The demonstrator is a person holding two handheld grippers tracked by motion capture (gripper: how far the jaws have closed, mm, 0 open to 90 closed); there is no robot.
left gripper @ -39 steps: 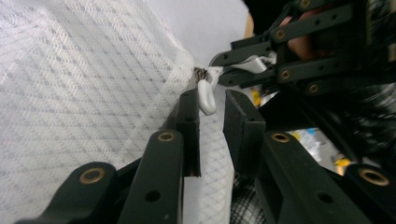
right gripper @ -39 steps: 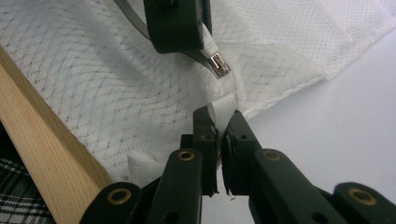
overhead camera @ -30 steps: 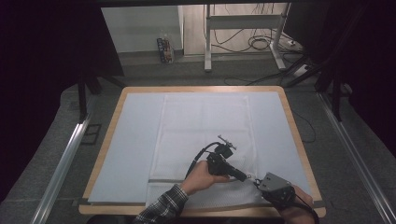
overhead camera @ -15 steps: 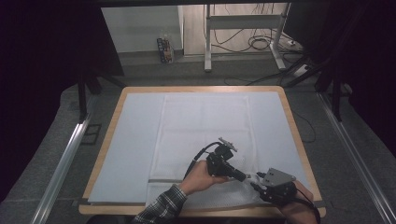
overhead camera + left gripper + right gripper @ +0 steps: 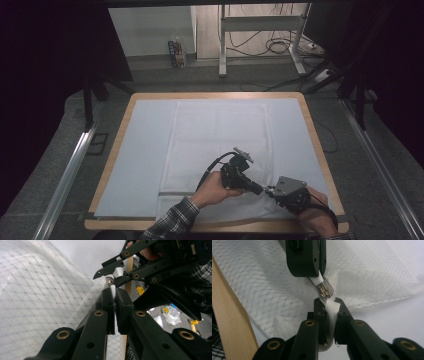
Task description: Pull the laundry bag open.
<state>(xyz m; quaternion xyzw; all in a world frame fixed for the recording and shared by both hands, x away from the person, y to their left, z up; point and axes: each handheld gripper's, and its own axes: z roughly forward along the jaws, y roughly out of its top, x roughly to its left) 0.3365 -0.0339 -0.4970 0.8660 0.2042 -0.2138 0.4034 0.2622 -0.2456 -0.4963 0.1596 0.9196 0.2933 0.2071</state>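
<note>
Right gripper view looks along the right gripper, whose jaws are pressed together on a white ribbed pull tab; they have just sprung apart and closed again, and the tab sits clamped between the pads. The tab hangs from a small metal zipper slider at the edge of the white cloth. Just above, the left gripper comes down from the top, its jaws closed narrow on a white strip at the cloth's edge, right beside the slider.

In the left gripper view the left gripper pinches that white strip between nearly touching pads, and the right gripper meets it tip to tip at the bunched cloth.

In the high view the two grippers point at each other near the front right part of the table, where the cloth is spread over a pale blue sheet. The left hand, in a plaid sleeve, reaches in from the bottom and angles right; the right hand lies low at the table's front edge. The slider itself is too small to make out there; it seems to sit between the tips.

No writing can be read.
</note>
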